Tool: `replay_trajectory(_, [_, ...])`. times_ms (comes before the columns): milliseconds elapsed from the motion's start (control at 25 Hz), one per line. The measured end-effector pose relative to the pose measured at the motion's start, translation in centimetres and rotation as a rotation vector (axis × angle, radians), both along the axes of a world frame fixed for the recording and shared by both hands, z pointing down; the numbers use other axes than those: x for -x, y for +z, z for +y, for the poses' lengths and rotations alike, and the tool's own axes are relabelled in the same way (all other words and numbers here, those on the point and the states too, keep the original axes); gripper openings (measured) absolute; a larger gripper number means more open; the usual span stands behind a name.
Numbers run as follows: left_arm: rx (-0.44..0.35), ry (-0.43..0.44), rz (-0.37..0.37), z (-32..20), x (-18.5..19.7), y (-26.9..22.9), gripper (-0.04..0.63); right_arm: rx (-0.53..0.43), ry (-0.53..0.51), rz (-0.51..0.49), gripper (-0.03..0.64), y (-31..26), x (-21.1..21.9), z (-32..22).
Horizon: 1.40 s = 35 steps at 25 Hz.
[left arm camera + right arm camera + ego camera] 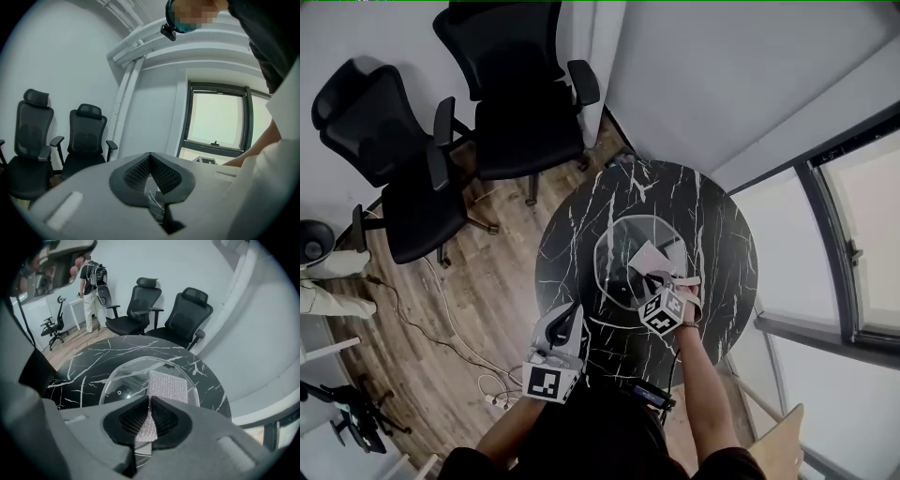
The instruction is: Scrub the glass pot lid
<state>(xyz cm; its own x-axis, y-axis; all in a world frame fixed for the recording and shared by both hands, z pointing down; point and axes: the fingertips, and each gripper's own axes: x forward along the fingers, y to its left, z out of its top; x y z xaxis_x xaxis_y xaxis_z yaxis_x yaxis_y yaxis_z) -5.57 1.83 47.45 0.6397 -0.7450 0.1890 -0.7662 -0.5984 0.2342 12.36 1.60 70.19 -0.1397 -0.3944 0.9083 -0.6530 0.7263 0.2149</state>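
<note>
While our right gripper (pixel 150 401) pinches one end of a silvery scrubbing cloth (pixel 167 386), the cloth's free end lies on the glass pot lid (pixel 122 376). The lid rests mid-way across the round black marble table (pixel 89 359). Our left gripper (pixel 150 159), jaws pressed together on nothing, hangs at the table's near edge.

Head overhead, right gripper view shares table (pixel 581 234), left gripper view toward chairs (pixel 86 136)
</note>
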Motion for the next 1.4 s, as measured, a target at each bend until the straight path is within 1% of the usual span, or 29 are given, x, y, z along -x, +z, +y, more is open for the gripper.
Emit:
replay_trajectory(240, [-0.014,-0.010,0.017,0.0,-0.2,-0.3,0.002,0.005,-0.017,-0.006,0.025,0.0,0.9,1.1])
replay_trajectory(480, [0.001,0.006,-0.004,0.7,-0.1,0.1,0.002,0.009,-0.023,-0.017,0.025,-0.5,1.8,2.4])
replay_trajectory(800, [-0.019,0.008,0.019,1.1,-0.5,-0.6,0.002,0.007,-0.030,-0.025,0.025,-1.3,2.7,4.3])
replay_trajectory(880, [-0.014,0.017,0.008,1.4,-0.5,-0.4,0.002,0.005,-0.031,-0.029,0.024,-1.6,2.9,4.8])
replay_trajectory(1160, [-0.028,0.033,0.027,2.3,-1.3,-0.9,0.002,-0.014,-0.030,-0.027,0.025,-2.8,3.1,6.8])
replay_trajectory(1400, [-0.041,0.051,0.034,3.0,-2.4,-1.4,0.002,-0.017,-0.006,-0.034,0.023,-4.5,2.7,9.4])
